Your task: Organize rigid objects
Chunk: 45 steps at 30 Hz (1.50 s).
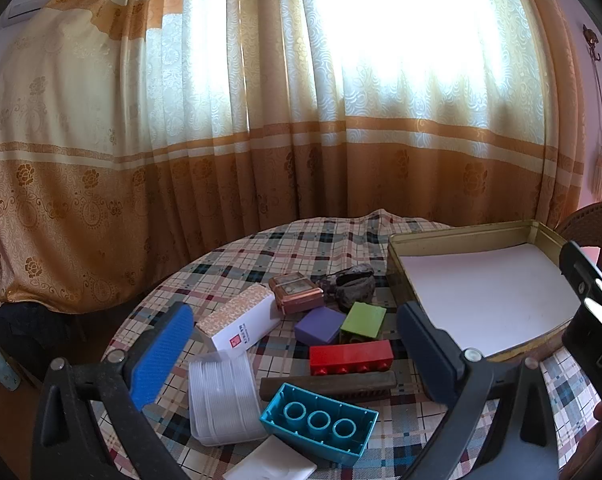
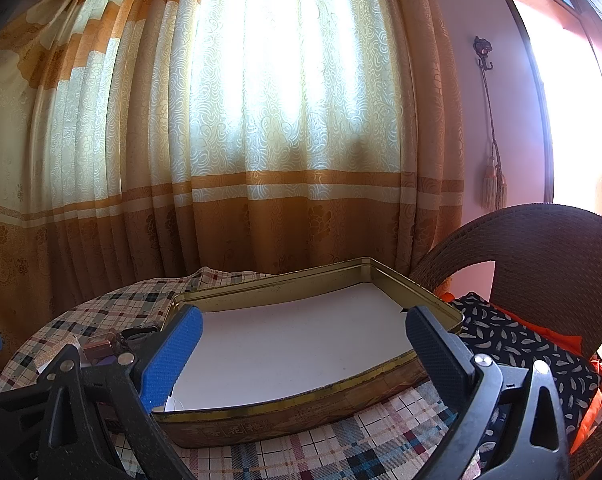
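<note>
Left gripper point(image 1: 297, 344): blue-padded fingers point(image 1: 163, 354) spread wide, holding and touching nothing, hovering above the clutter at the checked tablecloth's point(image 1: 237, 264) near left part. There lie a red studded plastic brick point(image 1: 351, 356), a teal hollow plastic brick point(image 1: 319, 424) and a white patterned carton point(image 1: 241, 322). Right gripper point(image 2: 303, 350): fingers equally wide apart, empty, poised over the white-lined gold metal tin point(image 2: 301, 408) at the right edge.

You get strong backlight through the curtain point(image 1: 301, 100) | glare blows out its middle | table point(image 1: 261, 256) dimmer | fisheye edges bend, corners dark.
</note>
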Motion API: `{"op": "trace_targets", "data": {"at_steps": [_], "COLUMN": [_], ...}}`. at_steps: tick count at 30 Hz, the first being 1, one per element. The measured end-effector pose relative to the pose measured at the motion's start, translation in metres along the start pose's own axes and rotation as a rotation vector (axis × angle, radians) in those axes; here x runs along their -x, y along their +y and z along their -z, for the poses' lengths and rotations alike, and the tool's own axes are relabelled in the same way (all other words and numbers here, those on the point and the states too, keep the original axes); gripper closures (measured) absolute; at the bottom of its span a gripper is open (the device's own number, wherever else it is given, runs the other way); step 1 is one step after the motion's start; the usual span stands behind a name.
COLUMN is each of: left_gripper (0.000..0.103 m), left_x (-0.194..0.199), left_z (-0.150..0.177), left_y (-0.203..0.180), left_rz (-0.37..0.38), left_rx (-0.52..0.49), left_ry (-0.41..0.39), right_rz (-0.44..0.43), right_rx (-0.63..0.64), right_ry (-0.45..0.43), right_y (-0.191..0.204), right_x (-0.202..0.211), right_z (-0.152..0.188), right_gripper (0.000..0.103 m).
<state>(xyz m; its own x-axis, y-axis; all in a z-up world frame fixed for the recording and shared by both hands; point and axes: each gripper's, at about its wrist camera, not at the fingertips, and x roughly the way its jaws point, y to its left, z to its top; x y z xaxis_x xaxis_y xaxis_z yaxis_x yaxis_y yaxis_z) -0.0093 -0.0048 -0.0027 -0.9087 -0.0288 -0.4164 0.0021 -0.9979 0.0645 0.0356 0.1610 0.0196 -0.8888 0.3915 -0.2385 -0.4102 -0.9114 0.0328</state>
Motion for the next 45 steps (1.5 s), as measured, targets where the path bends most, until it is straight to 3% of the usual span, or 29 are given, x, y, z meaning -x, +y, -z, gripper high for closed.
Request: {"op": "trace_targets", "data": {"at_steps": [19,25,45], "left_gripper": [0.000,0.000,0.000], "left_x": [0.001,-0.010,-0.010], "left_z": [0.000,0.007,0.010], "left_y": [0.002,0.007,0.019], "left_rz": [0.012,0.055,0.061], "left_rx": [0.012,0.034,0.077], "left_ry": [-0.001,0.101,0.107], "right_rz": [-0.007,-0.031,-0.078], "right_rx": [0.000,0.012,0.010], "right_ry": [0.000,0.002,0.012], "right_y": [0.001,0.010,0.009], "right_x": [0.000,-0.002,0.000], "right_z": [0.001,0.005,0.004], "right_gripper": [0.001,0.001,0.001]}}
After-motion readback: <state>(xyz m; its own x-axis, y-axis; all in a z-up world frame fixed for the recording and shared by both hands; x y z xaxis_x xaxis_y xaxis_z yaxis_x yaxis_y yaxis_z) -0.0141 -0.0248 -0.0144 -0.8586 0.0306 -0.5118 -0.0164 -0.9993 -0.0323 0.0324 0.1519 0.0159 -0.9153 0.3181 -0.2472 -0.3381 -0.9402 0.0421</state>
